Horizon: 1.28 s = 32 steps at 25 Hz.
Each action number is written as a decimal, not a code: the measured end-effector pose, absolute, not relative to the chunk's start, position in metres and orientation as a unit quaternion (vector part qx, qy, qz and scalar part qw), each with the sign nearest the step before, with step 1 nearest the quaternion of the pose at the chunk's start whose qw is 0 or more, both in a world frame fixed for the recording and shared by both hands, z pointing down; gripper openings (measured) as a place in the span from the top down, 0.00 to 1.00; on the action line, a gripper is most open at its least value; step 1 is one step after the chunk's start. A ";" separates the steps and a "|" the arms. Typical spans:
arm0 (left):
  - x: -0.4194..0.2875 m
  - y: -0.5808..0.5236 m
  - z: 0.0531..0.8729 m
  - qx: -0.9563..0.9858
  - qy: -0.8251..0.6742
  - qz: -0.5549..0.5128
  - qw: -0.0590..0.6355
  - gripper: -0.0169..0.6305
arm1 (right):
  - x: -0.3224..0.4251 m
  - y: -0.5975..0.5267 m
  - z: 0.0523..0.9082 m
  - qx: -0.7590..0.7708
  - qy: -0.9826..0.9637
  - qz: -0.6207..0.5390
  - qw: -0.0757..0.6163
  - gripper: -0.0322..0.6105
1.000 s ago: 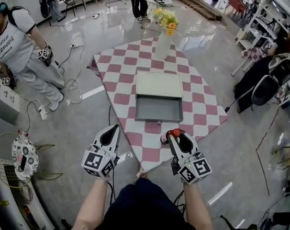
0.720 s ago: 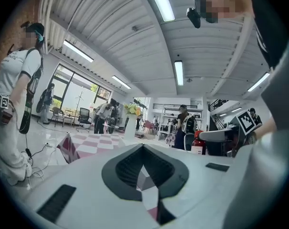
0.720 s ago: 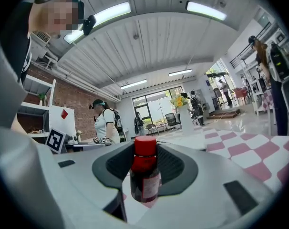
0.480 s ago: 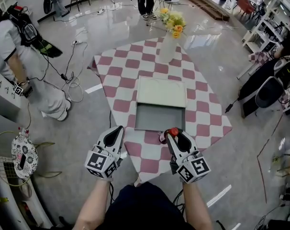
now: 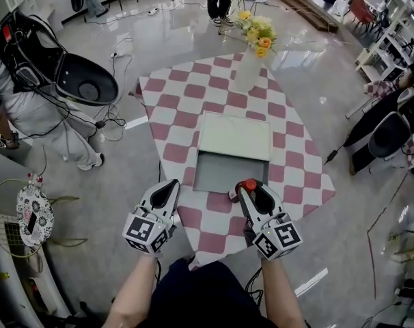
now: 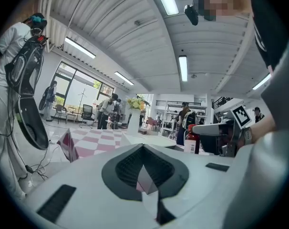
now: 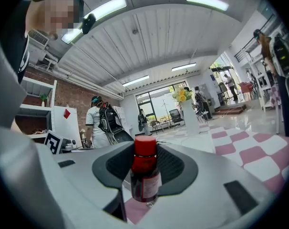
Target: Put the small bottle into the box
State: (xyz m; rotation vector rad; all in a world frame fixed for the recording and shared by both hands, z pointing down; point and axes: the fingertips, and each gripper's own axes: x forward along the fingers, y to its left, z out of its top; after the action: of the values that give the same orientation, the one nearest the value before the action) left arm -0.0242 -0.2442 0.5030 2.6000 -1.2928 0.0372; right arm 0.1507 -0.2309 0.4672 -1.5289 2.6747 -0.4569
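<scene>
Our right tool (image 5: 248, 191) is pinching the small bottle (image 7: 145, 173) upright, seemingly just short of the box (image 5: 221, 176) on the counter (image 5: 183, 104); we are best clearing its near wall before releasing.

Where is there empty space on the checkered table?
Bare checks lie left of the box up to the tablecloth edge, between the vase and the lid, and at the near corner between the left hand-held gripper and the right hand-held gripper. Crowded: the box's near right corner, where the right one holds the small bottle.
</scene>
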 end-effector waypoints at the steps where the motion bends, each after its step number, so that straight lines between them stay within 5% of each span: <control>1: -0.024 -0.245 0.503 0.888 -0.443 0.013 0.118 0.97 | 0.150 -0.233 0.467 -0.489 0.860 -0.147 0.014 0.73; 32: -0.032 -0.299 0.527 0.901 -0.410 0.033 0.138 0.97 | 0.105 -0.299 0.512 -0.479 0.857 -0.160 -0.108 0.73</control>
State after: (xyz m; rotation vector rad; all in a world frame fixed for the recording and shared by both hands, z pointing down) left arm -0.0321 -0.2990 0.5268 2.6062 -1.1857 0.0946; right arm 0.1047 -0.2987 0.5116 -1.6166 2.8937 -0.5396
